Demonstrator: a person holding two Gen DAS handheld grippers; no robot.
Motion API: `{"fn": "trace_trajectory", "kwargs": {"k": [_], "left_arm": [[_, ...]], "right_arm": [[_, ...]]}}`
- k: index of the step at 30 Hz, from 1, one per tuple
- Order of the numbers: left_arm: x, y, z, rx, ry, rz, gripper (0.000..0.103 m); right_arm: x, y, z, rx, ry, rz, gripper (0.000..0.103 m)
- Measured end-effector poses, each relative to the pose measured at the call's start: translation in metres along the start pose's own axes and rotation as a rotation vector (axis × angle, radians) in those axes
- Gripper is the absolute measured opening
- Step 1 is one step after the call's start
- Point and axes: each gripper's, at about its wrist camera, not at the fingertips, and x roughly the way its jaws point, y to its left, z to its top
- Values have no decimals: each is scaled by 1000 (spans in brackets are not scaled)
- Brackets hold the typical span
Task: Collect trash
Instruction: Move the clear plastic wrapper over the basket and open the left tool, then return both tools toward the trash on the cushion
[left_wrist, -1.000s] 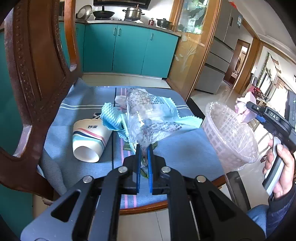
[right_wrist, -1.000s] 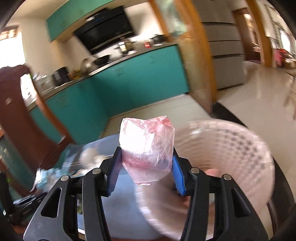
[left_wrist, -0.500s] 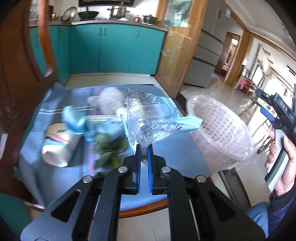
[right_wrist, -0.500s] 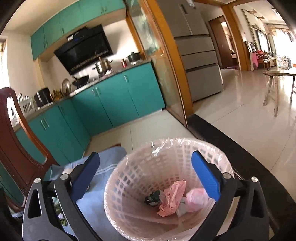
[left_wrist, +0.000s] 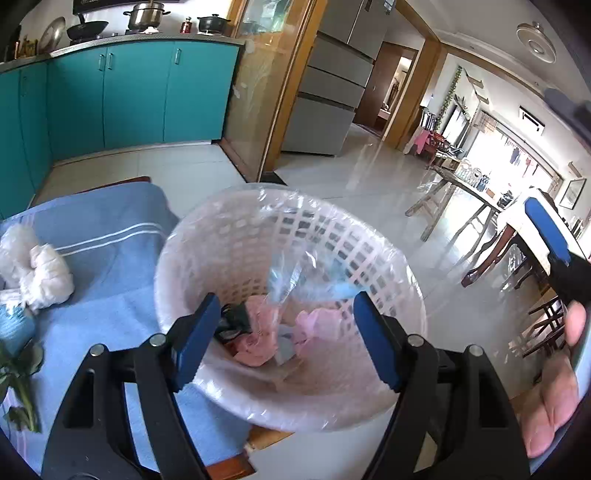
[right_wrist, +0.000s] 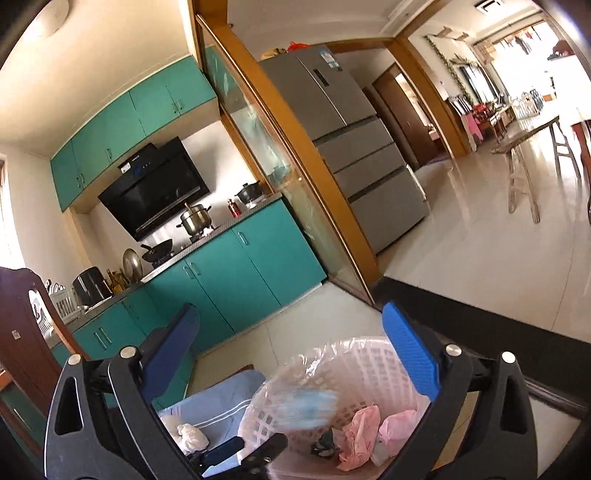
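A white lattice basket (left_wrist: 332, 236) lined with a clear bag stands at the edge of the blue striped cloth (left_wrist: 110, 280). My left gripper (left_wrist: 286, 297) hangs over it, jaws opening, with nothing pressed between the pads. A clear and blue wrapper (left_wrist: 303, 280) shows as a blur just ahead of them, dropping into the basket. Pink crumpled bags (left_wrist: 255, 343) lie at the bottom. My right gripper (right_wrist: 288, 308) is open and empty above the basket (right_wrist: 369, 347); the falling wrapper (right_wrist: 306, 406) and pink trash (right_wrist: 362, 424) show below it.
White crumpled tissue (left_wrist: 40, 269) and a green leaf (left_wrist: 18, 369) lie on the cloth at the left. A hand (left_wrist: 554, 387) holds the right gripper at the right edge. A dark wooden chair back (right_wrist: 22, 332) stands left. Teal cabinets (left_wrist: 129, 85) are behind, tiled floor to the right.
My left gripper swung right from the cloth to over the basket and opened, letting go of the wrapper. My right gripper opened, dropped the pink bag into the basket and tilted upward.
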Motion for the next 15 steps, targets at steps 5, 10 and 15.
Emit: {"fn": "trace_trajectory", "kwargs": {"k": [5,10,15], "left_arm": [[-61,38,-22,40,-42,125,90],[-137,100,-50,-44,-122,312,98],[-186,157,-83,-209,-187,421,99]], "right_arm": [[20,17,-16,-73,121,26,98],[36,63,-54,-194,278,108,98],[39,119,-106,-348,400,204,98]]}}
